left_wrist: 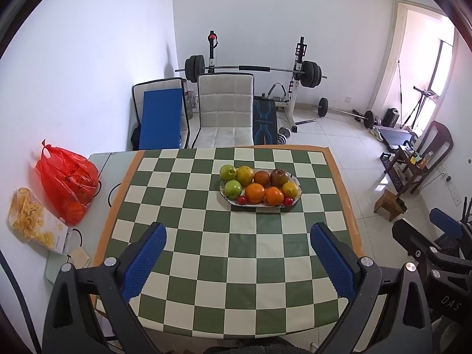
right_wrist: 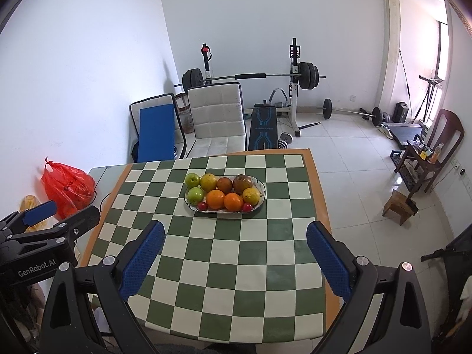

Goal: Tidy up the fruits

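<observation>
The left gripper (left_wrist: 237, 236) and right gripper (right_wrist: 234, 234) have wide-open blue fingers holding nothing; the white oval plate (left_wrist: 290, 203) of round green, orange and red fruits (left_wrist: 255, 192) sits ahead of them on the green checked bench (left_wrist: 236, 265), probably so each fruit is easy to reach.

An oval plate (right_wrist: 260, 195) of fruit sits on a green-and-white checkered surface (right_wrist: 224, 253): two green apples (right_wrist: 192, 179), oranges (right_wrist: 215, 199), a dark red apple (right_wrist: 242, 183) and small red fruits (right_wrist: 202, 205). The right gripper (right_wrist: 234, 253), its blue fingers (right_wrist: 141, 256) spread wide and empty, hangs above the near edge. The left gripper (right_wrist: 41, 211) shows at far left, beside a red plastic bag (right_wrist: 69, 188). A weight bench (right_wrist: 262, 129) stands behind.
</observation>
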The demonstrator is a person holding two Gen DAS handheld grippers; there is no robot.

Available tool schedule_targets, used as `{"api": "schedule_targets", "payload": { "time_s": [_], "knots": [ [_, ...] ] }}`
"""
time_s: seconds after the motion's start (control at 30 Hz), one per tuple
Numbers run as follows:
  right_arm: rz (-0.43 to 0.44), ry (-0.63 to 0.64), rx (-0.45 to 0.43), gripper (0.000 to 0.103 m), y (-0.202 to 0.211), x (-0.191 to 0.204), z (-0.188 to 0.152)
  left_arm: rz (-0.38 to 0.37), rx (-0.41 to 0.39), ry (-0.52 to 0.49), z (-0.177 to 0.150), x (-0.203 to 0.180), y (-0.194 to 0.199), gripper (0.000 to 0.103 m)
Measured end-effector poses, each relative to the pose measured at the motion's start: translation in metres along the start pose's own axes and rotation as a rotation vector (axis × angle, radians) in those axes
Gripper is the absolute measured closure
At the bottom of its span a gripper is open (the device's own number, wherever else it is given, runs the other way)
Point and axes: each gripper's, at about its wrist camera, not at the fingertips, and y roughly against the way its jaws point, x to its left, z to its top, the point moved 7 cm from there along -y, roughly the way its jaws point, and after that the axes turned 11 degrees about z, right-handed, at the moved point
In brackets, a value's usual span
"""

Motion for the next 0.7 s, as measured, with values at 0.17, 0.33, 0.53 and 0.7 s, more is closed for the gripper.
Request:
{"api": "schedule_targets", "payload": {
  "time_s": [0.17, 0.33, 0.53, 0.7],
  "knots": [
    [-0.009, -0.002, -0.002, 0.003, -0.004, -0.003, 0.000, 0.003, 0.009, 0.007, 0.001, -0.002, -0.008, 0.003],
    [-0.033, -0.008, -0.014, 0.000, -0.026, -0.017, 0.009, 0.004, 0.013, 0.011, 0.007, -0.006, -0.024, 0.002],
    [-0.063, -0.018, 0.006, 0.000, -0.075, -0.040, 0.021, 0.025, 0.031, 0.002, 0.015, -0.013, -0.055, 0.000],
    [-0.086, -0.015, 0.023, 0.000, -0.115, -0.054, 0.031, 0.049, 0.060, -0.010, 0.021, -0.019, -0.088, 0.000]
  ]
}}
